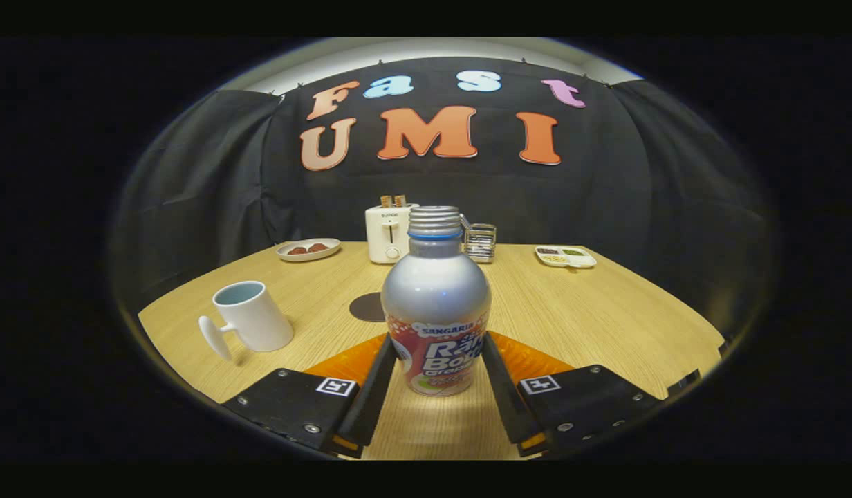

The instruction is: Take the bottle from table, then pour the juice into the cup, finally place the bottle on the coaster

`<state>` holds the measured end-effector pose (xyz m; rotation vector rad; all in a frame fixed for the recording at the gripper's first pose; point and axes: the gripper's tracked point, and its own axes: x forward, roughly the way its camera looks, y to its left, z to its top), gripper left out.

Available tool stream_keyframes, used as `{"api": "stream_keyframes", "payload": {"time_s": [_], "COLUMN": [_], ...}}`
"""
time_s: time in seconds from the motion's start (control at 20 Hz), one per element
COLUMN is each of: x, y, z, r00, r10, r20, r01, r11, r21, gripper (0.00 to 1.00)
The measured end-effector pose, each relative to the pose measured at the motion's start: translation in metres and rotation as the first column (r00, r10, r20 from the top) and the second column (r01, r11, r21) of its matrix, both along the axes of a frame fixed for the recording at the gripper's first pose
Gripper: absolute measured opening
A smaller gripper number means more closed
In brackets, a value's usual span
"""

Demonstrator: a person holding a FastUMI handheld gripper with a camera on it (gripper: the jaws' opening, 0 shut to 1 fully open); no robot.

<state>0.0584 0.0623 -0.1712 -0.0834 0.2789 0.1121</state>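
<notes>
The silver aluminium bottle [436, 304] with a ribbed screw cap and a red-and-white label stands upright on the pale wooden surface [592, 311], between the jaws of the gripper [436, 370]. Both fingers appear to press its lower sides, though contact is hard to confirm. A white ceramic cup [252, 316] sits to the left; a dark round coaster [366, 307] lies just behind the bottle.
</notes>
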Motion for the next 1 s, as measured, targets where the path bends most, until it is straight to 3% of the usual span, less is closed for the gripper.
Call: {"api": "stream_keyframes", "payload": {"time_s": [0.5,0.8,1.0], "x": [0.003,0.007,0.007], "y": [0.041,0.068,0.079], "z": [0.043,0.048,0.051], "r00": [0.996,0.992,0.989], "r10": [0.039,0.091,0.121], "r20": [0.078,0.082,0.082], "r01": [-0.018,-0.051,-0.059], "r11": [0.968,0.913,0.844], "r21": [-0.249,-0.405,-0.532], "gripper": [0.71,0.71,0.71]}}
